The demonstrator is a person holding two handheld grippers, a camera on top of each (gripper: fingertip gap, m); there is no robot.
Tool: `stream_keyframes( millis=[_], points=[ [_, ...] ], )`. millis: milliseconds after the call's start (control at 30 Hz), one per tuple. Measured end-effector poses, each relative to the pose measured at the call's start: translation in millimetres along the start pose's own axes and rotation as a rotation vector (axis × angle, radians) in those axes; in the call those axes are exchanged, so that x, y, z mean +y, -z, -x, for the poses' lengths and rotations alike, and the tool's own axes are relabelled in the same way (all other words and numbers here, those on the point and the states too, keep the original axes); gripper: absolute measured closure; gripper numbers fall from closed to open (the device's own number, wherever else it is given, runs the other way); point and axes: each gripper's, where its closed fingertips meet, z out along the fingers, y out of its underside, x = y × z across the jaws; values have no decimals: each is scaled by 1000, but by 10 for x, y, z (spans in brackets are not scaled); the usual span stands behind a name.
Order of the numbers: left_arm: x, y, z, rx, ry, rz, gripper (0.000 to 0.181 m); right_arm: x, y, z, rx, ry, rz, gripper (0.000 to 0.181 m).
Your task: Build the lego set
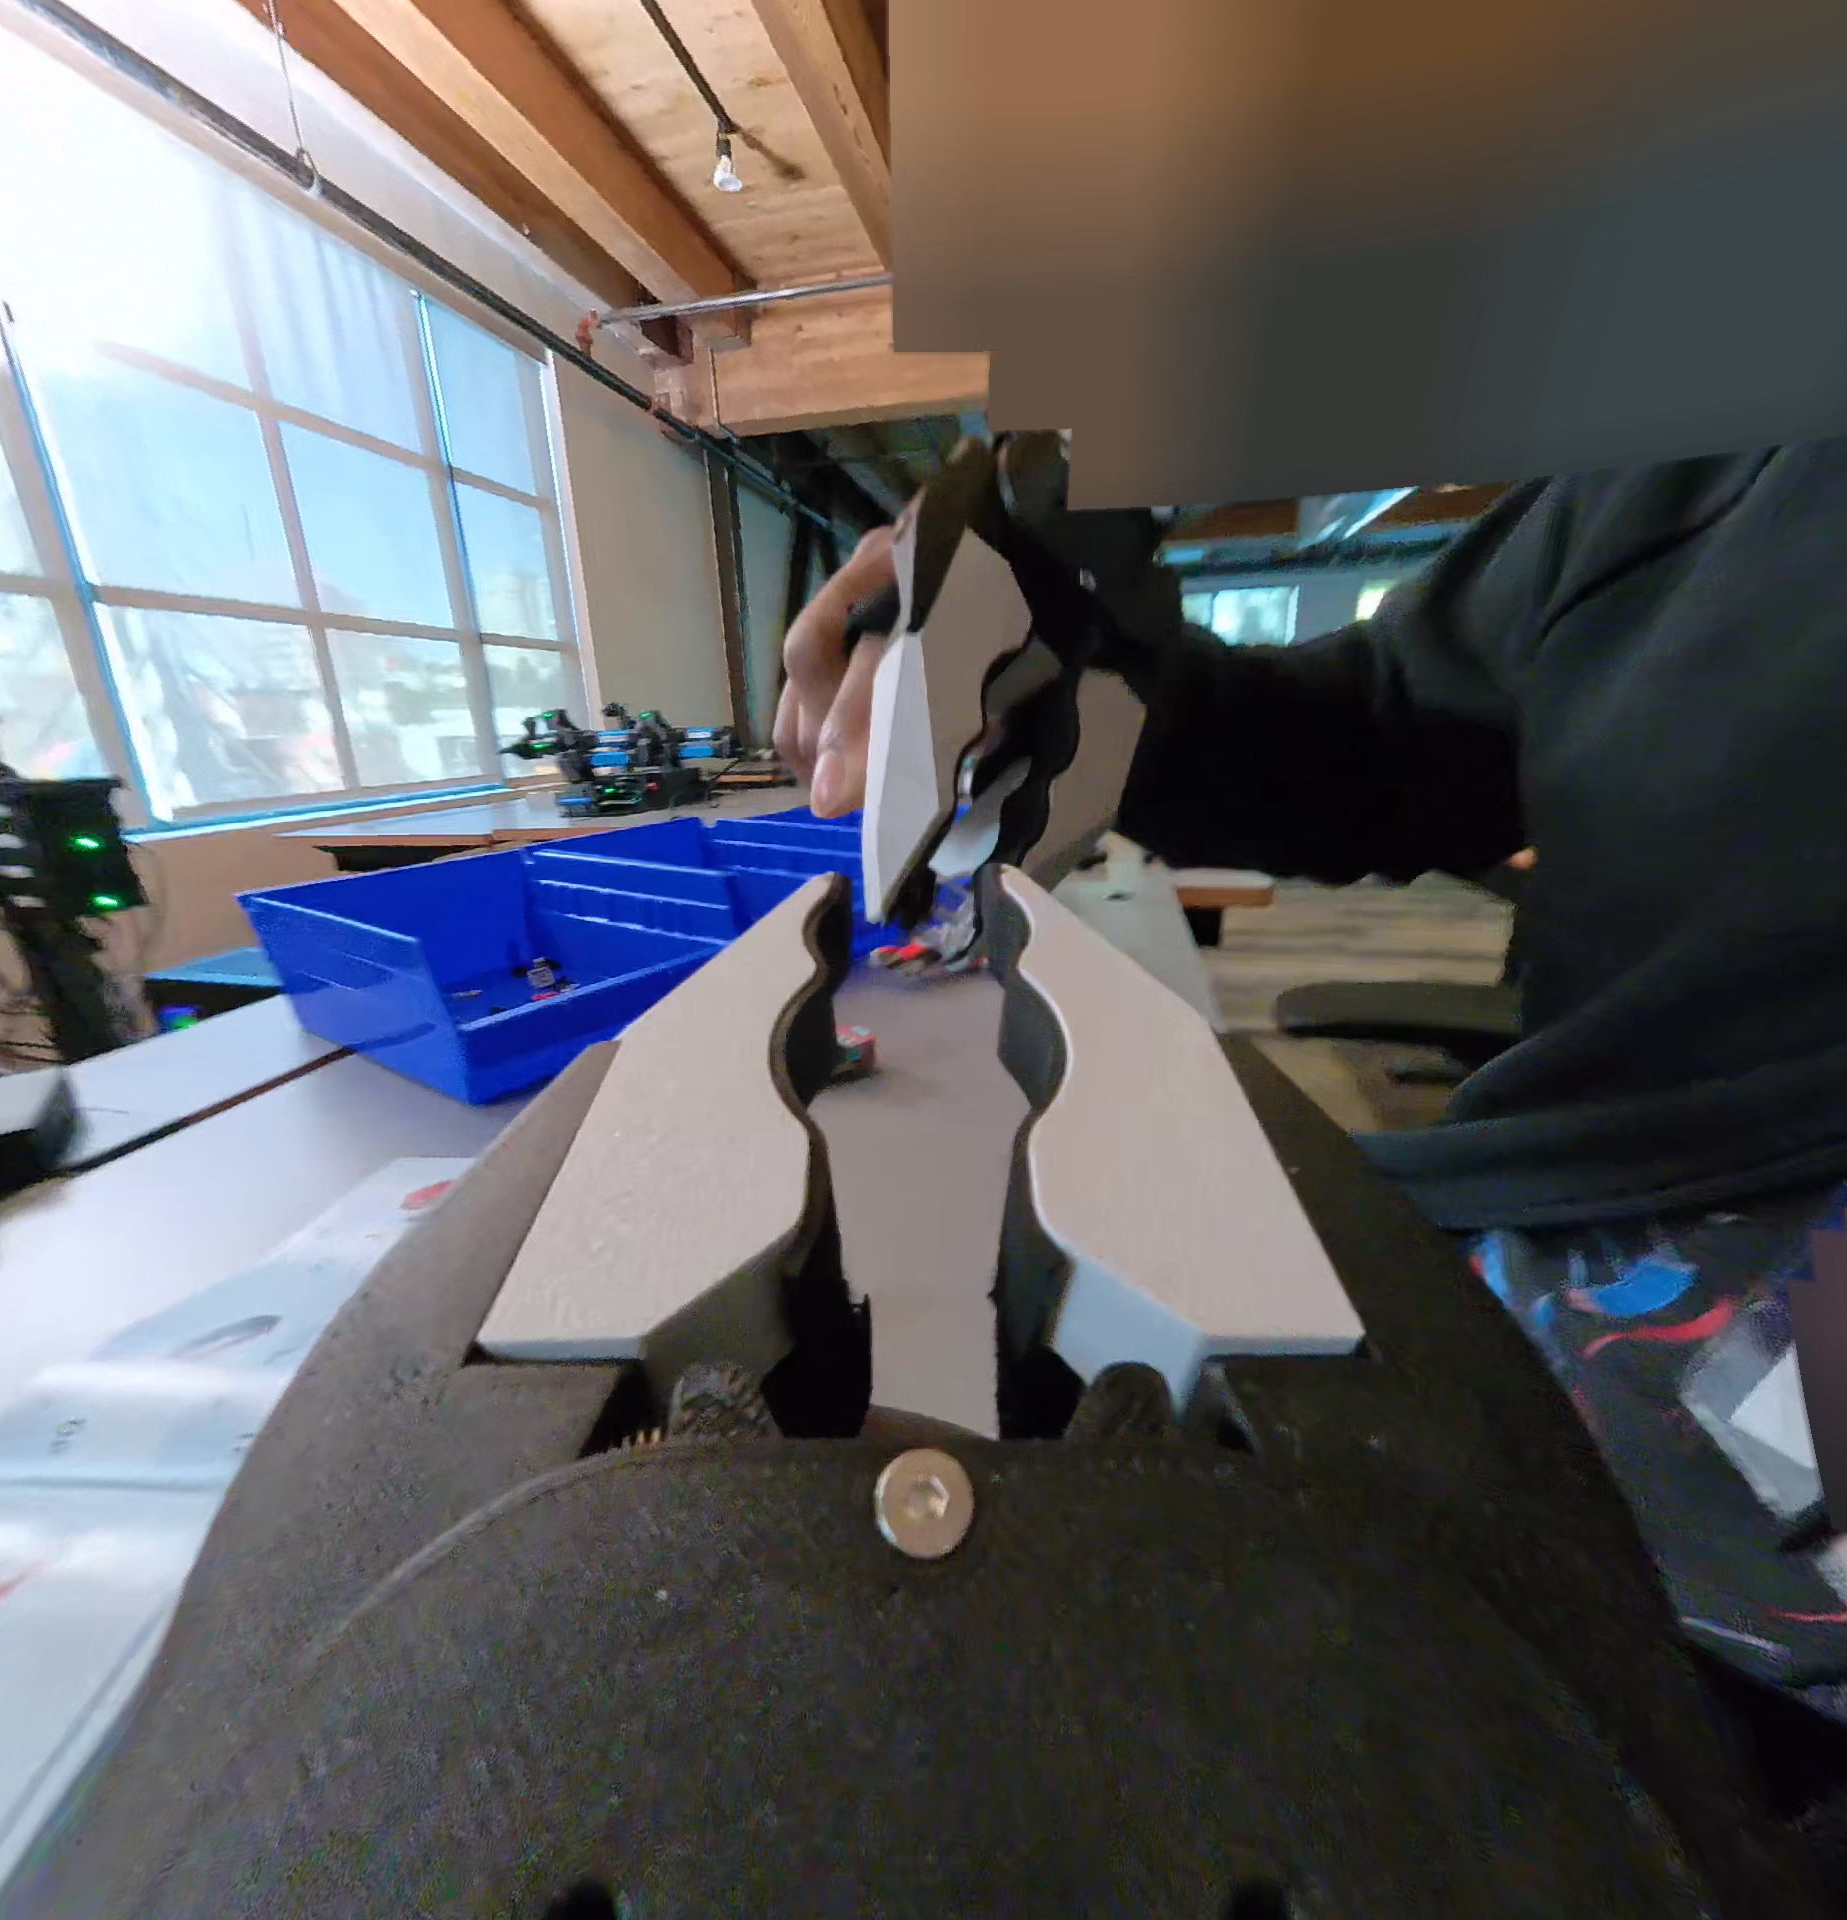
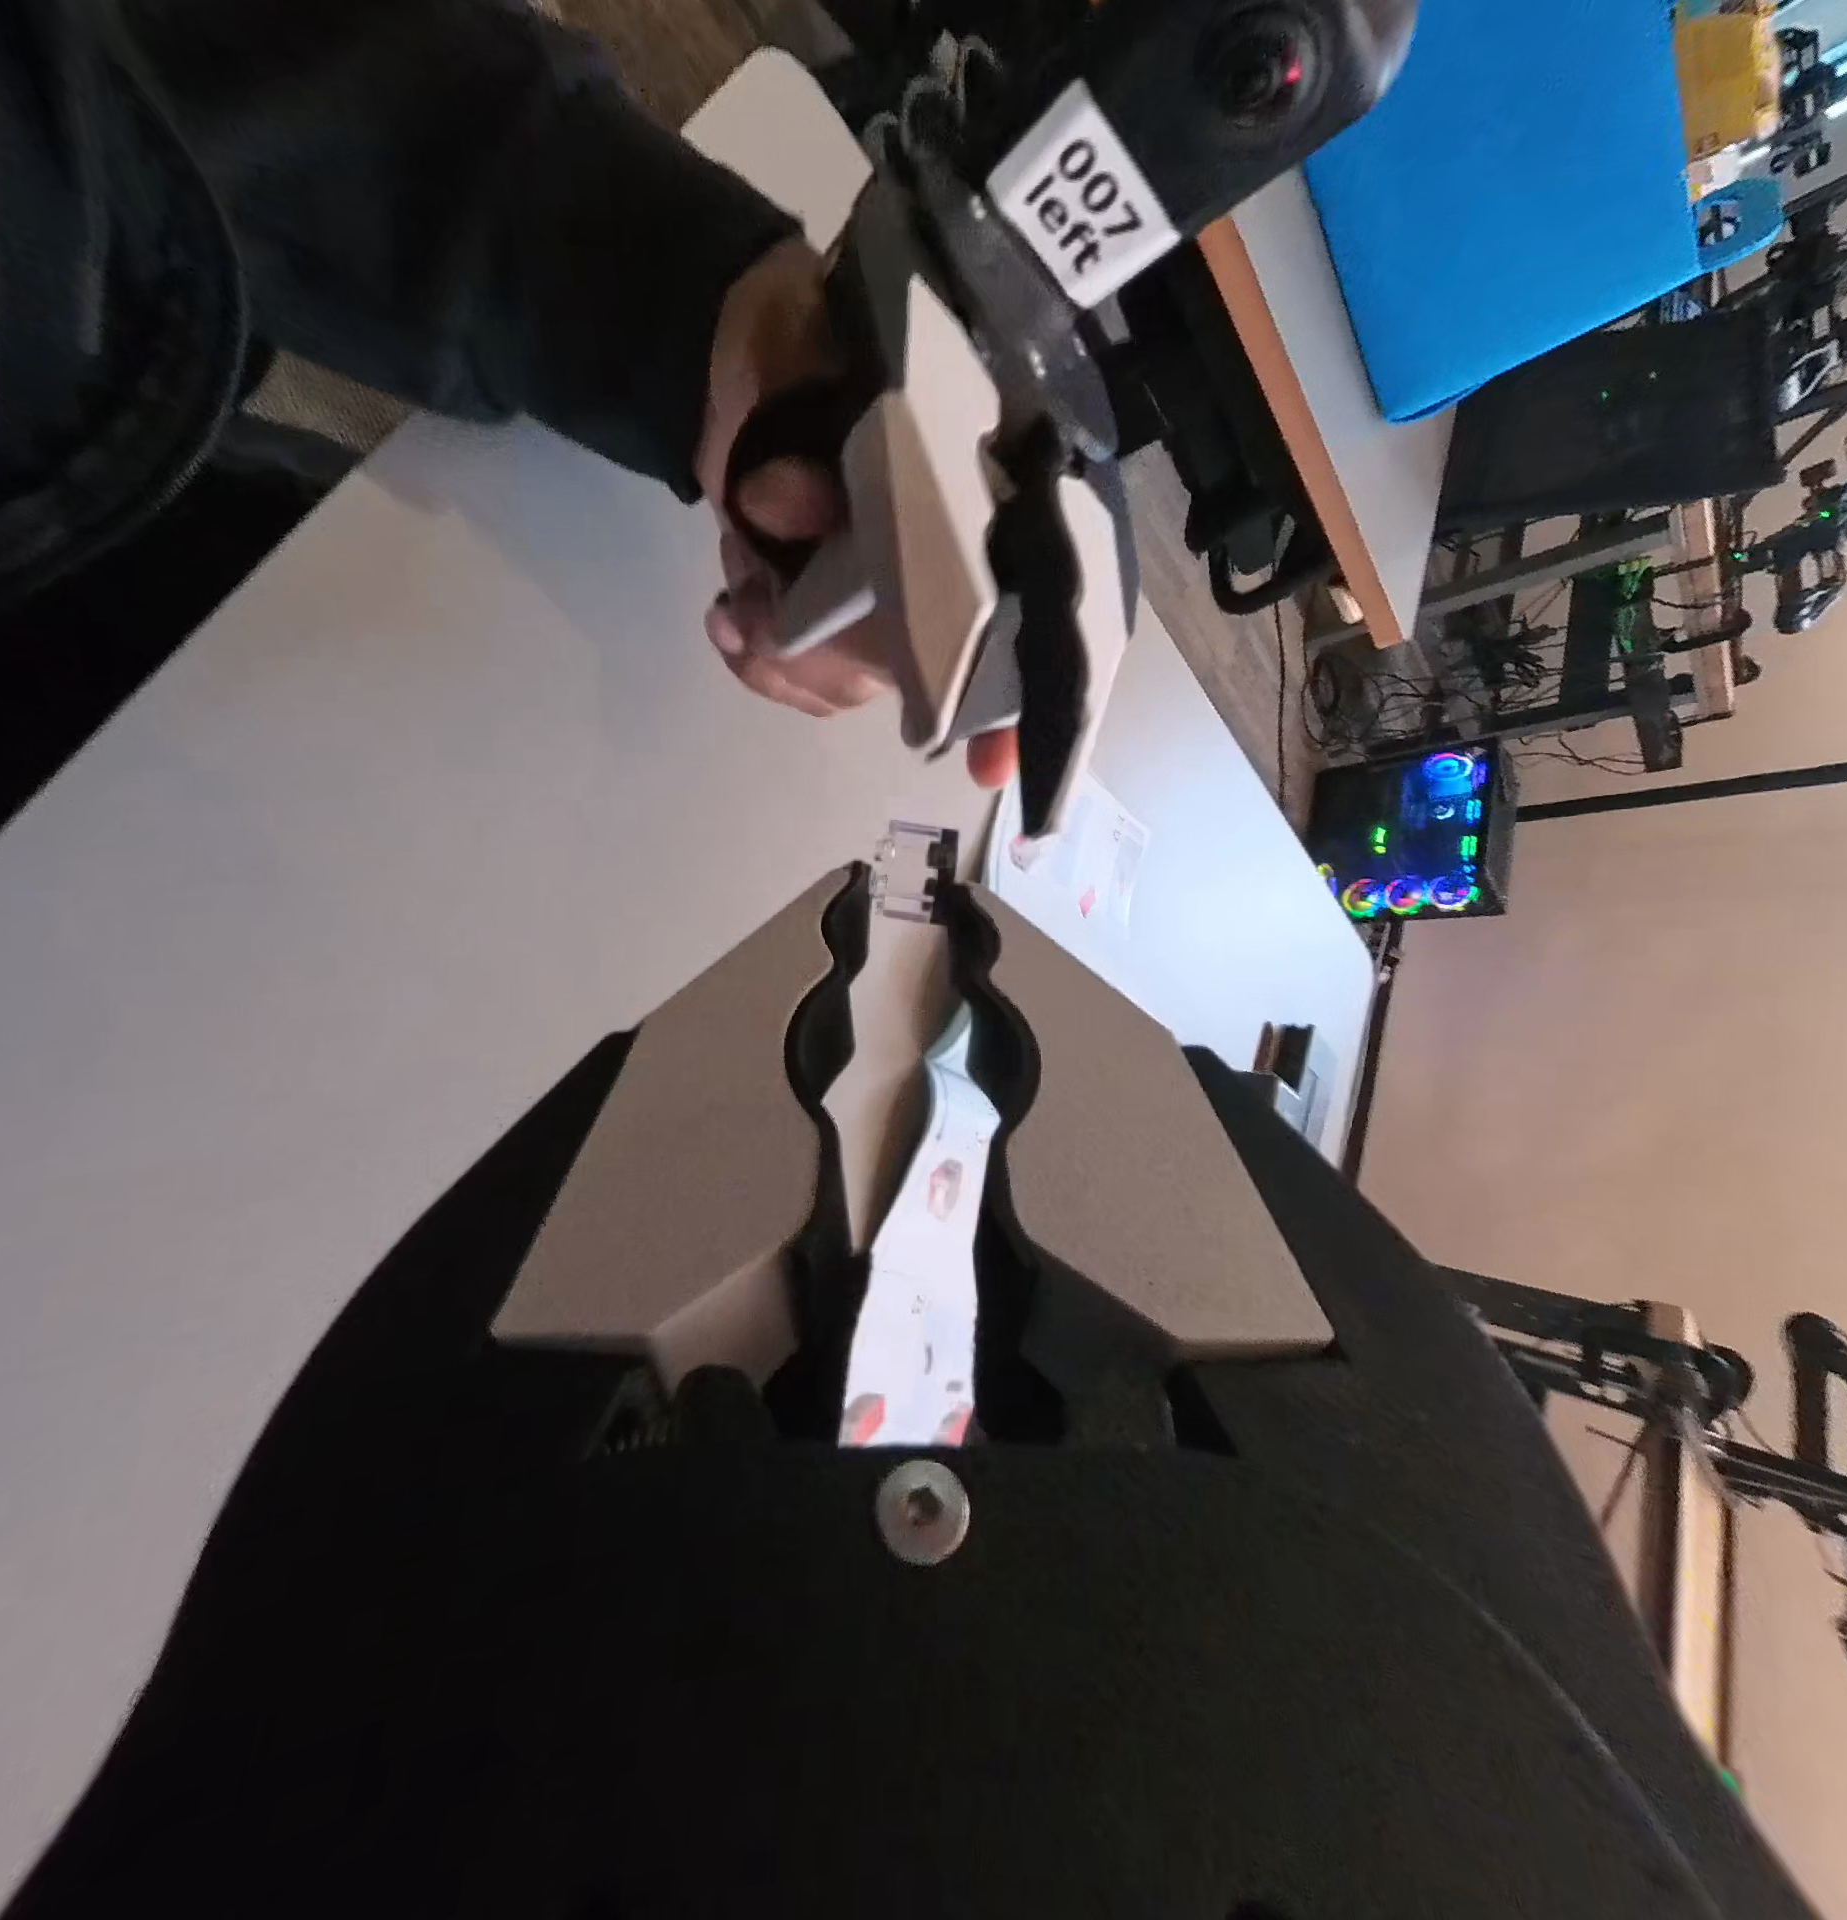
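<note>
My right gripper point(image 2: 911, 888) is shut on a small clear Lego piece with a black part point(image 2: 911, 871), held above the white table point(image 2: 379, 831). My left gripper point(image 1: 914, 894) is open and empty, low over the table. In the left wrist view the right gripper point(image 1: 924, 883) points down just beyond the left fingertips. In the right wrist view the left gripper point(image 2: 986, 779) hangs just beyond the clear piece, apart from it. A small red and teal Lego piece point(image 1: 857, 1047) lies on the table, and a red and black Lego cluster point(image 1: 919, 951) lies farther off.
Blue bins point(image 1: 545, 956) holding a few small parts stand on the table at the back left. An instruction booklet point(image 2: 1090, 862) lies under the grippers, and also shows in the left wrist view point(image 1: 171, 1371). A person's dark sleeve point(image 1: 1521, 779) is on the right. Both grippers' tips are close together, under 4 cm apart.
</note>
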Motion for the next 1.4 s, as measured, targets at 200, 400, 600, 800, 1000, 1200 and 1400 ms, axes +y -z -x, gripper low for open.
stream_keyframes(
  millis=[200,400,600,800,1000,1200,1400],
  points=[
    [-93,83,133,38,336,-80,152,43,-30,-44,59,92,46,166],
    [91,3,154,79,524,-14,152,80,-66,-100,109,165,90,166],
    [152,-66,119,108,566,7,170,93,-92,-109,124,185,98,166],
    [170,-56,161,91,574,2,173,123,-108,-160,169,166,98,153],
    [196,-70,192,88,618,-1,173,71,-100,-173,166,127,56,155],
    [182,-55,198,91,630,-12,173,81,-114,-142,132,108,54,166],
    [225,-50,187,83,624,16,173,96,-132,-105,111,121,59,167]
  ],
)
